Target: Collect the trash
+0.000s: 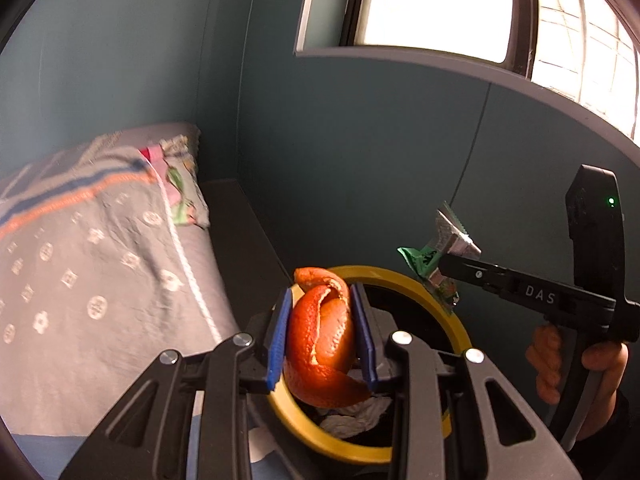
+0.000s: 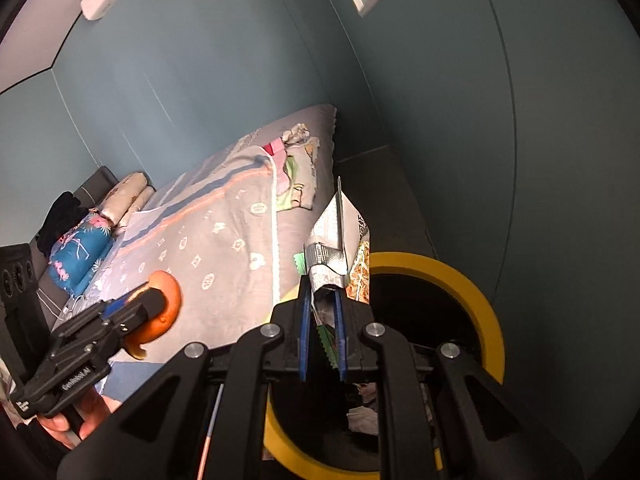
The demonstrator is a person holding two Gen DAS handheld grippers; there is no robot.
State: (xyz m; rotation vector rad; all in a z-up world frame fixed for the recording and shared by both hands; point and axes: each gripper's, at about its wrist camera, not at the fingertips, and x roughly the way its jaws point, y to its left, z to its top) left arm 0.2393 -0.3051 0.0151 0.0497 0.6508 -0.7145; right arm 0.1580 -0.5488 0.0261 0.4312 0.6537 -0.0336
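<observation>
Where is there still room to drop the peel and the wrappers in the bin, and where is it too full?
The trash bin mouth is mostly dark and free inside its yellow rim. Crumpled tissues already lie low at the near side. The dark ledge between the bed and the blue-grey wall looks bare too. The bed's far end is cluttered with clothes.

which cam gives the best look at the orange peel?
Left wrist. The orange peel fills the centre of that view, lit, clamped between the left tool pads above the yellow-rimmed bin. The right wrist view shows it small at the left edge, partly hidden by the tool's fingers.
</observation>
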